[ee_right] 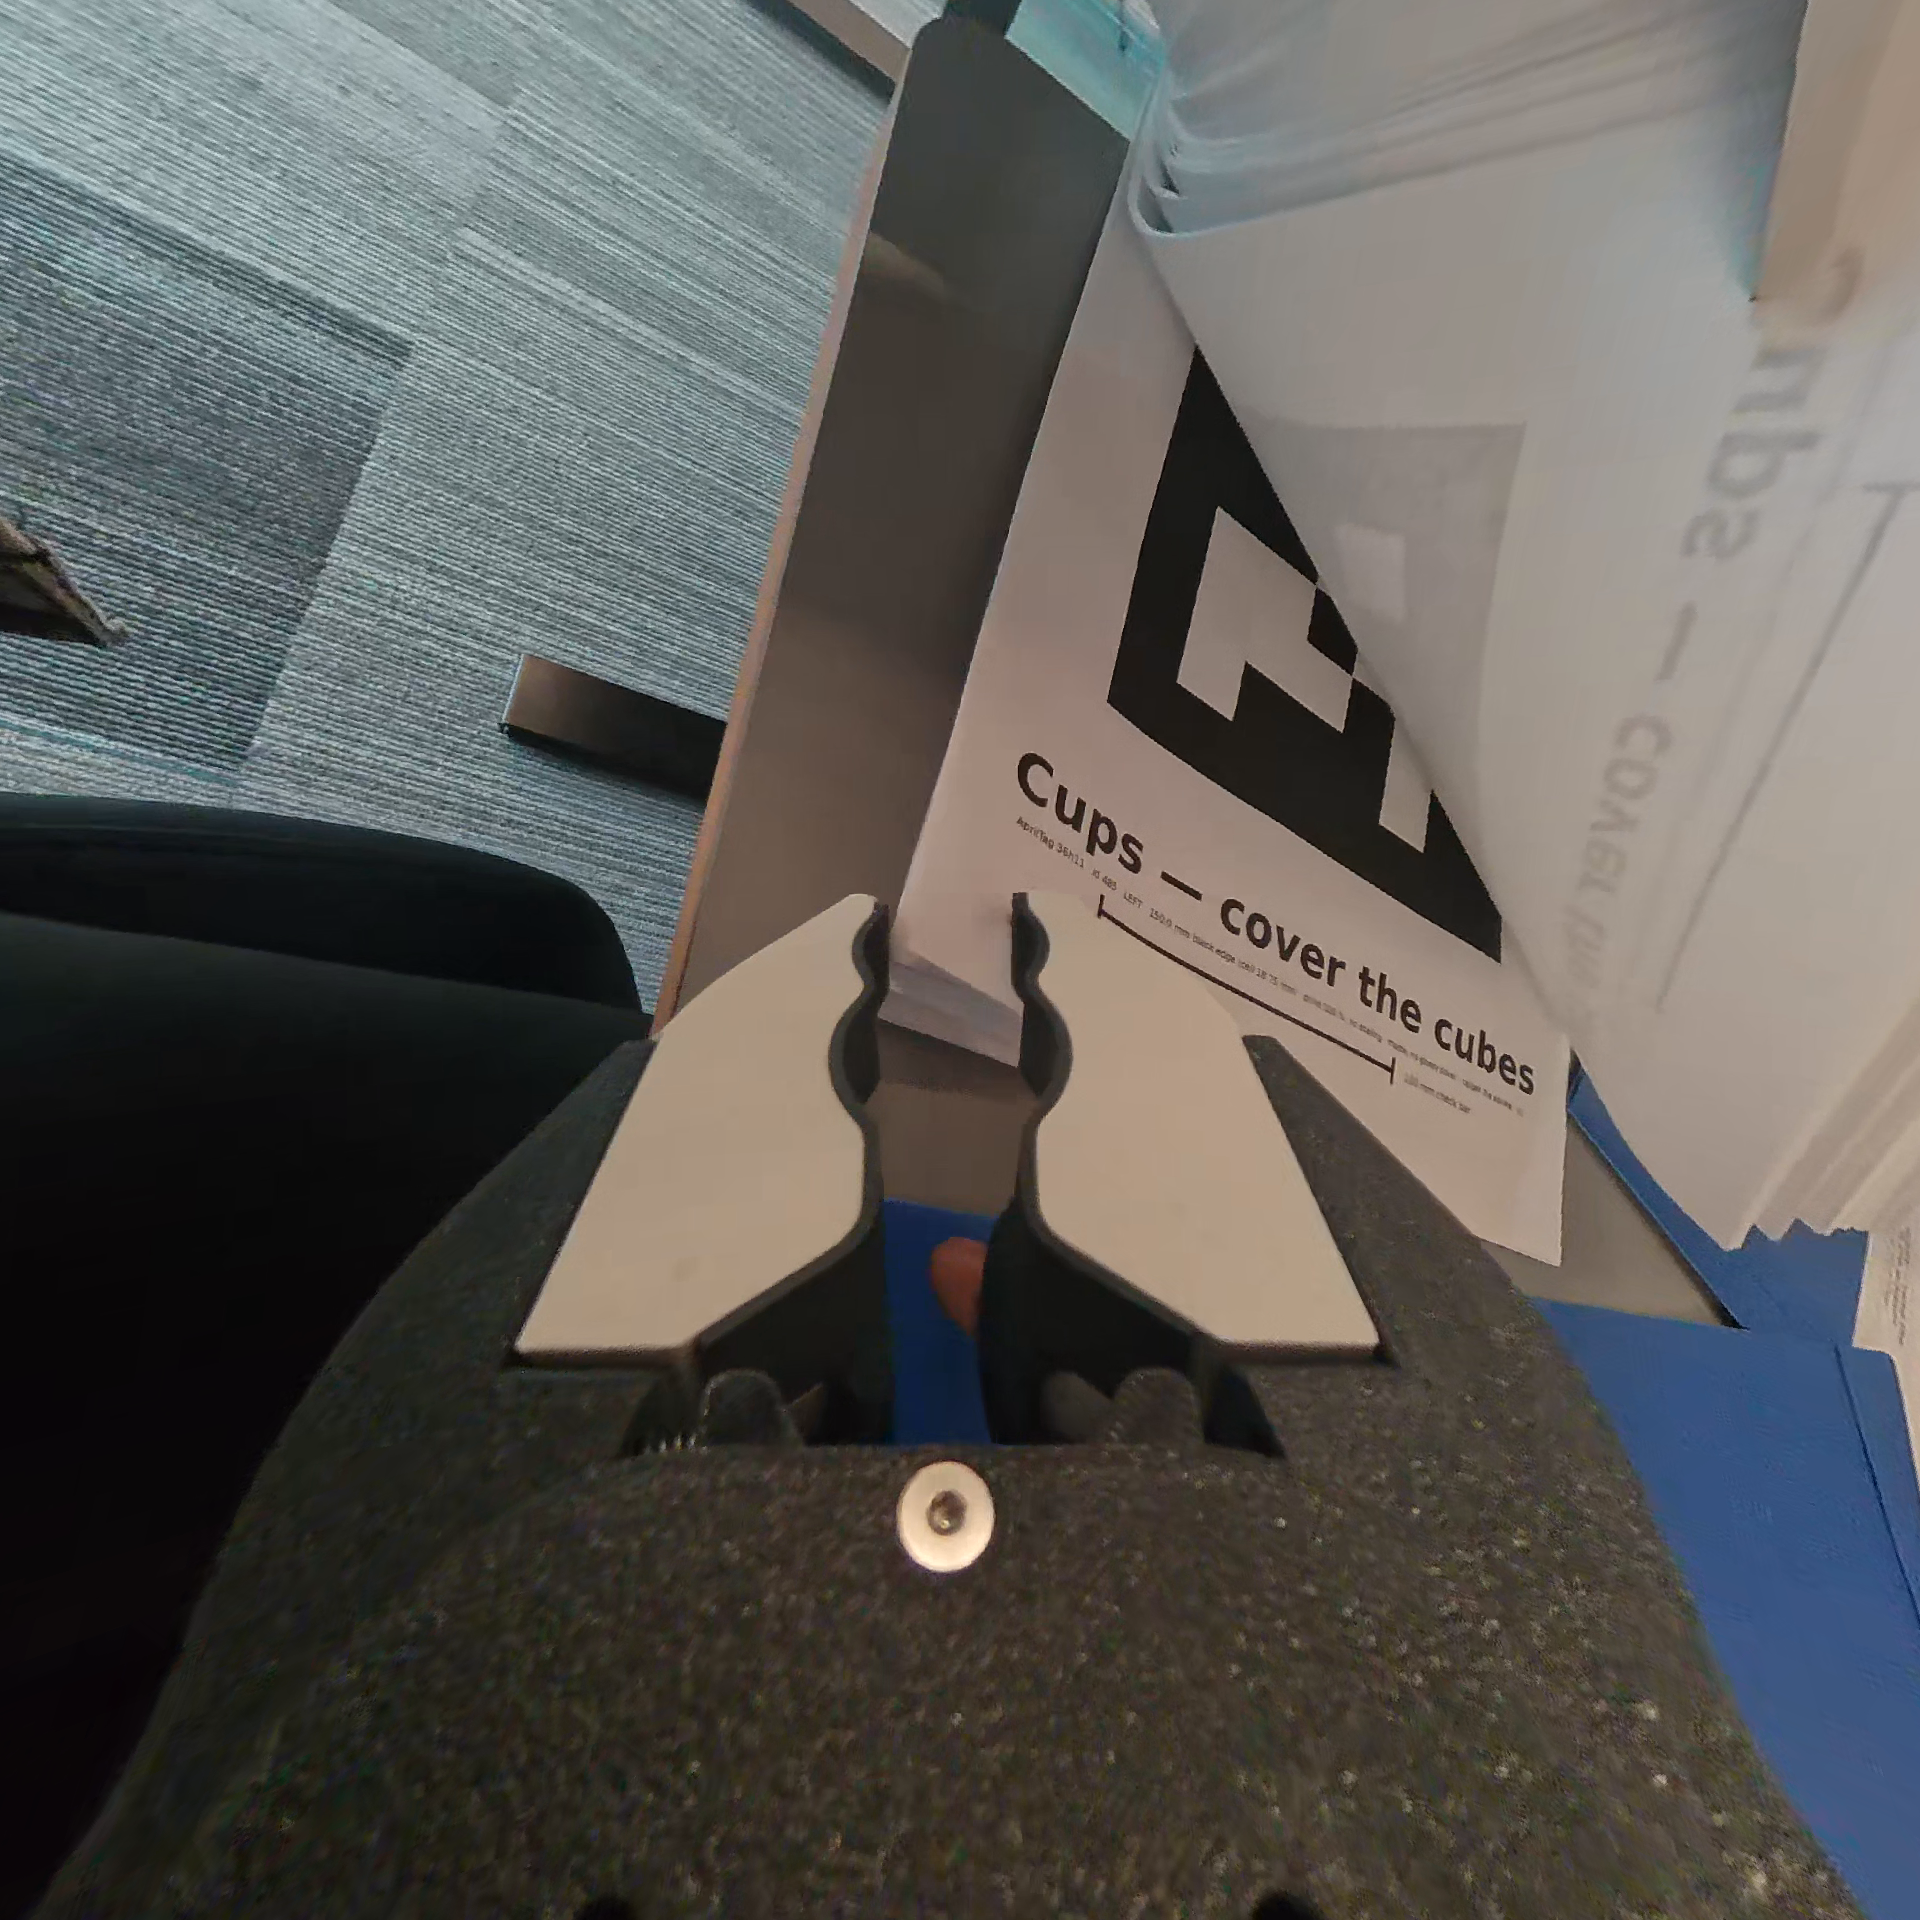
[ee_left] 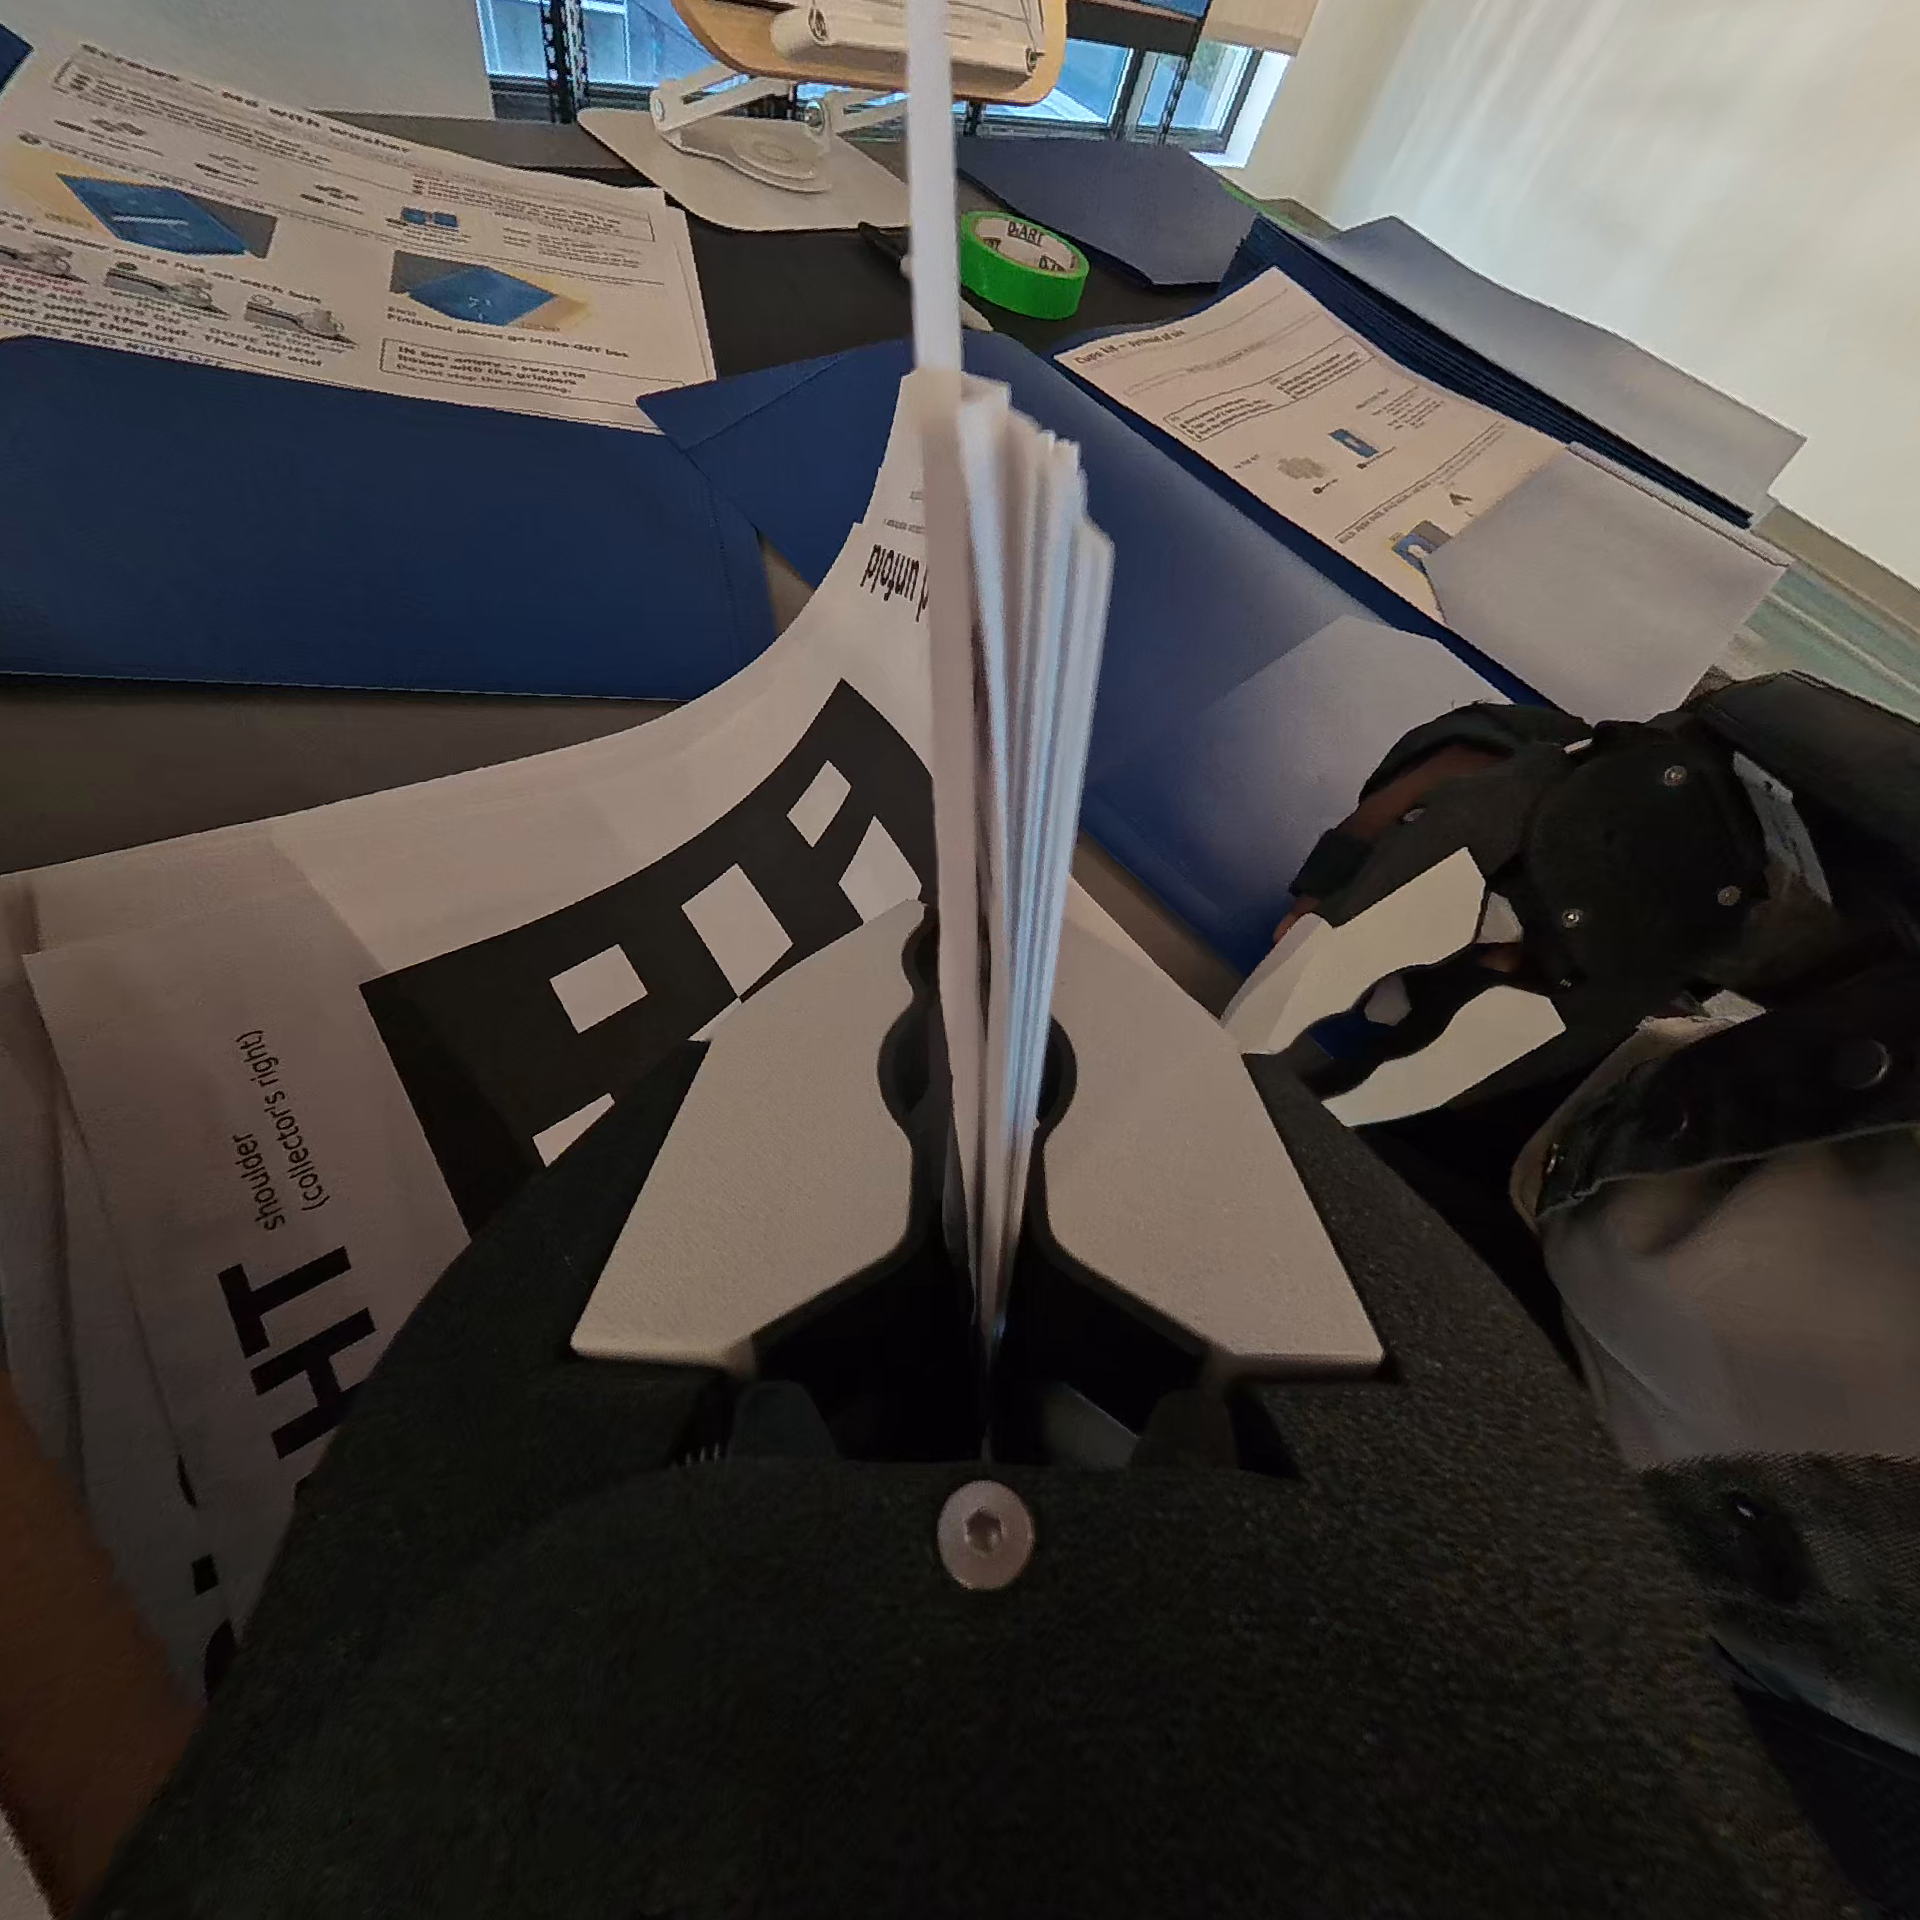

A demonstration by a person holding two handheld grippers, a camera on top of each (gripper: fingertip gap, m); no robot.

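Observation:
My left gripper (ee_left: 992, 935) is shut on a bundle of white paper sheets (ee_left: 1023, 675), held edge-on and upright, fanning out slightly toward the top. Under it lie printed sheets with black square marker patterns (ee_left: 644, 935). My right gripper (ee_right: 951, 914) has its jaws partly apart, and the corner of a flat paper stack (ee_right: 951, 987) sits between its tips at the table edge. I cannot tell whether the tips touch it. The stack's top sheet (ee_right: 1299, 727) bears a black marker pattern. The right gripper also shows in the left wrist view (ee_left: 1382, 935), low at the right.
Blue folders (ee_left: 312, 540) lie open on the dark table, with printed instruction sheets (ee_left: 343, 239) on them. A green tape roll (ee_left: 1023, 265) and a white stand (ee_left: 748, 135) sit at the back. More curled white sheets (ee_right: 1558, 416) hang at the right. Grey carpet (ee_right: 312, 312) and a dark chair (ee_right: 260, 987) lie beyond the table edge (ee_right: 831, 623). My hands' fingertips stand some 15 cm from each other.

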